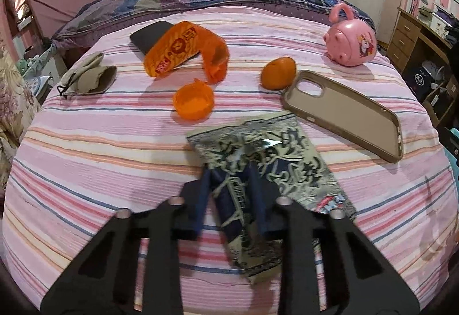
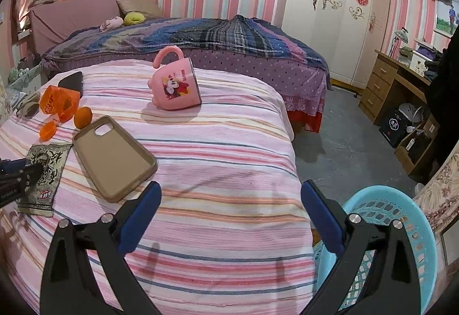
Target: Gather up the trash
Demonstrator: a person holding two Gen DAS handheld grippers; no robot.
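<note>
My left gripper (image 1: pixel 231 168) is shut on a grey-and-black printed snack wrapper (image 1: pixel 275 163) that lies on the pink striped bedcover (image 1: pixel 100 160); the wrapper also shows in the right wrist view (image 2: pixel 46 171), with the left gripper (image 2: pixel 36 168) on it. An orange plastic wrapper (image 1: pixel 183 50) and an orange cap (image 1: pixel 193 100) lie further back. My right gripper (image 2: pixel 229 194) is open and empty above the bedcover (image 2: pixel 229 143), beside a light blue basket (image 2: pixel 401 229) at the bed's right.
A tan phone case (image 1: pixel 344 114), an orange fruit (image 1: pixel 278 72), a pink mug on its side (image 1: pixel 350 42), a dark phone (image 1: pixel 149 35) and beige cloth (image 1: pixel 89 75) lie on the bed. A wooden desk (image 2: pixel 401 85) stands right.
</note>
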